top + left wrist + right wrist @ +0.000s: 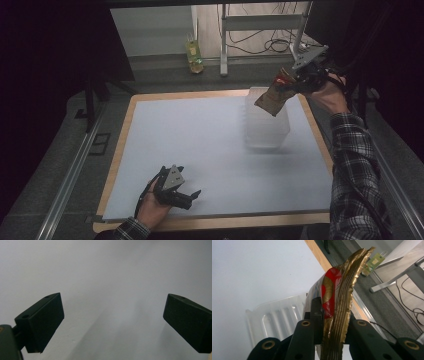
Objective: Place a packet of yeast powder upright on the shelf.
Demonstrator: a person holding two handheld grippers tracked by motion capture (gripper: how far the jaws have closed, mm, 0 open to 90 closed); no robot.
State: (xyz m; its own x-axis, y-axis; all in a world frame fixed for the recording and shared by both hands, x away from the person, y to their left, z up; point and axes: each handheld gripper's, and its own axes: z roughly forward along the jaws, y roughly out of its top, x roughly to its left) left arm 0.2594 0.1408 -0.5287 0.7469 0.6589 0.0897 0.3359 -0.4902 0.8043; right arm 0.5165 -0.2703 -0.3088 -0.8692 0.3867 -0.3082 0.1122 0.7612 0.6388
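1. Lab or test room, dim, dark surrounds.
2. Worktop (200, 145): wooden board under a plain white sheet, metal rails (70, 175) alongside.
3. Grey carpeted floor; loose cables (265, 45) and metal frame legs (224, 45) behind.

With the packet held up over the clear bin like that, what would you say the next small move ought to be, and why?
Probably lower the right gripper straight down, so the gold and red snack packet goes into the clear plastic bin. The packet is clamped by its sealed edge and hangs above the bin's open top, not yet inside. The left gripper rests open and idle near the table's front edge.
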